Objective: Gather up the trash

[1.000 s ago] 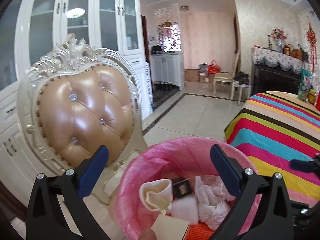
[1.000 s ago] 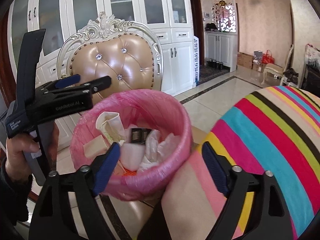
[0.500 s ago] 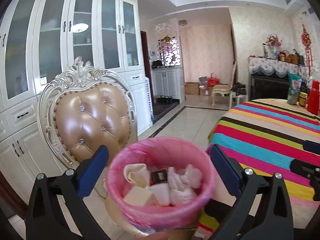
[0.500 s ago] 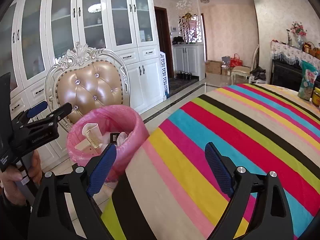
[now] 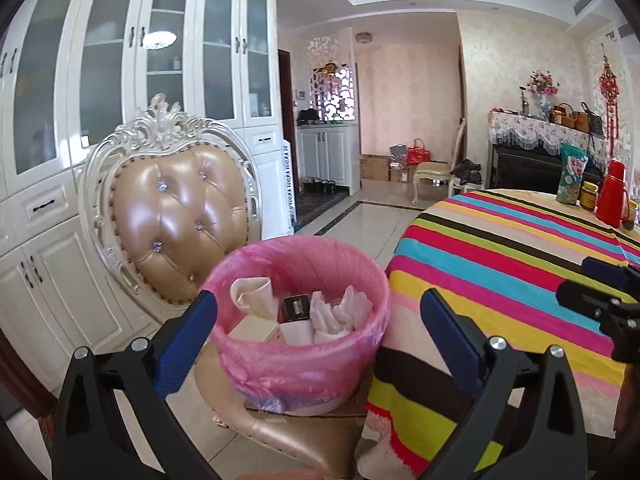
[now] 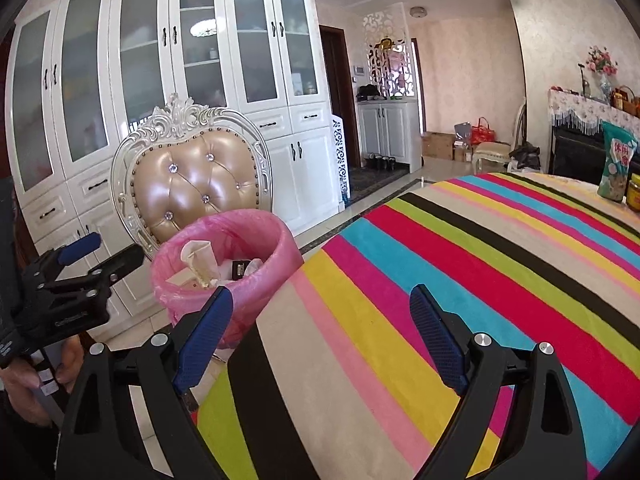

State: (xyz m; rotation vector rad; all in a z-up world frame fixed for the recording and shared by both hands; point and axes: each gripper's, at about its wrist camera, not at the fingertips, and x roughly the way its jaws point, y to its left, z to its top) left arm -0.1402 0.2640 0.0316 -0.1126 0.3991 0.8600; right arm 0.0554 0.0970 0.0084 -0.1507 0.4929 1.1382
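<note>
Presently, the left gripper (image 5: 318,334) stands with its blue-padded jaws spread wide and nothing between them; the right gripper (image 6: 320,330) is likewise fully spread and holds nothing. From the left wrist view, a waste bin lined with a pink bag (image 5: 304,320) sits at 12 o'clock just beyond the fingertips, resting on the seat of a cream-framed tufted leather chair (image 5: 176,216). Inside the bin lie a crumpled paper cup (image 5: 254,298), a small dark carton (image 5: 297,307), white tissues (image 5: 340,312) and what appears to be a pale box (image 5: 254,330), partly hidden. A table under a striped cloth (image 5: 512,272) sits at 3 o'clock, its edge just beside the bin. From the right wrist view, the bin lies at 10 o'clock and the striped cloth fills 12 to 4 o'clock. At the table's far edge stand a snack bag (image 5: 573,178), a jar (image 5: 589,195) and a red flask (image 5: 612,194). White glass-fronted cabinets (image 5: 160,80) stand behind the chair.
</note>
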